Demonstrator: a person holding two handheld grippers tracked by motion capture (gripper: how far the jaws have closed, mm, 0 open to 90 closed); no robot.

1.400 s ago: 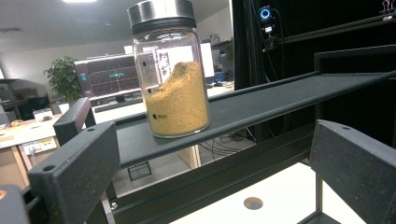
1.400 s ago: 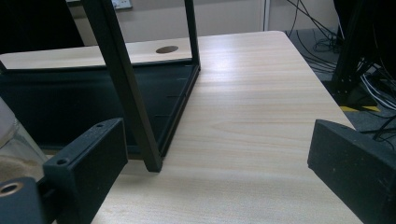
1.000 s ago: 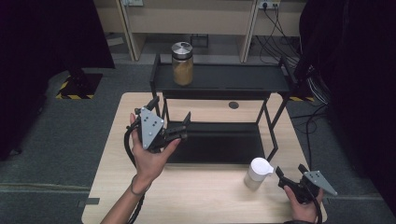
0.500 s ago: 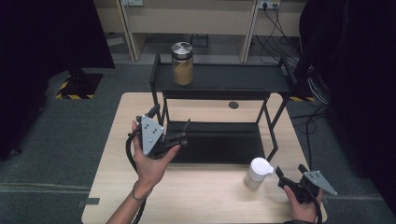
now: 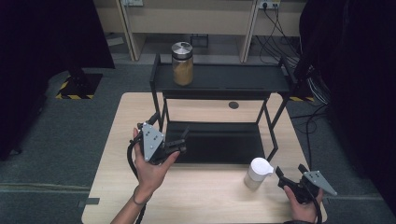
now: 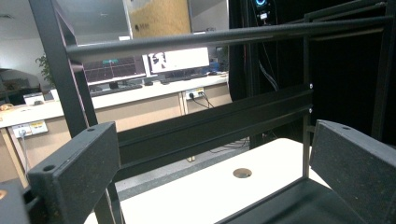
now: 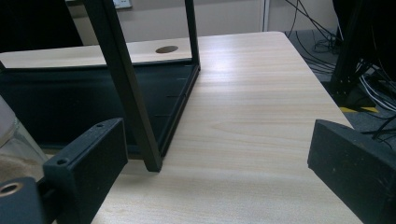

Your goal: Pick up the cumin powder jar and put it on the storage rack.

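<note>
A glass jar with a metal lid and brown contents (image 5: pixel 182 64) stands at the left end of the black rack's top shelf (image 5: pixel 233 80). A smaller white-lidded jar (image 5: pixel 258 173) stands on the wooden table (image 5: pixel 205 200) in front of the rack's right leg. My left gripper (image 5: pixel 169 130) is held open, nothing between its jaws, at the rack's front left corner, just over the lower tray (image 5: pixel 219 144). In the left gripper view the left gripper (image 6: pixel 215 140) looks through the rack's bars (image 6: pixel 187 39). My right gripper (image 5: pixel 290 171) rests open just right of the white-lidded jar. The right gripper (image 7: pixel 219 140) faces the rack leg (image 7: pixel 126 88).
A round cable hole (image 5: pixel 233 105) sits in the table behind the rack. Bare tabletop (image 7: pixel 252 116) stretches right of the rack leg toward the table's edge. Cables (image 5: pixel 280 37) and a cabinet (image 5: pixel 196 18) lie on the floor beyond.
My left gripper has drifted back toward the person and slightly lower along the rack's left front. The right gripper and both jars have stayed put.
</note>
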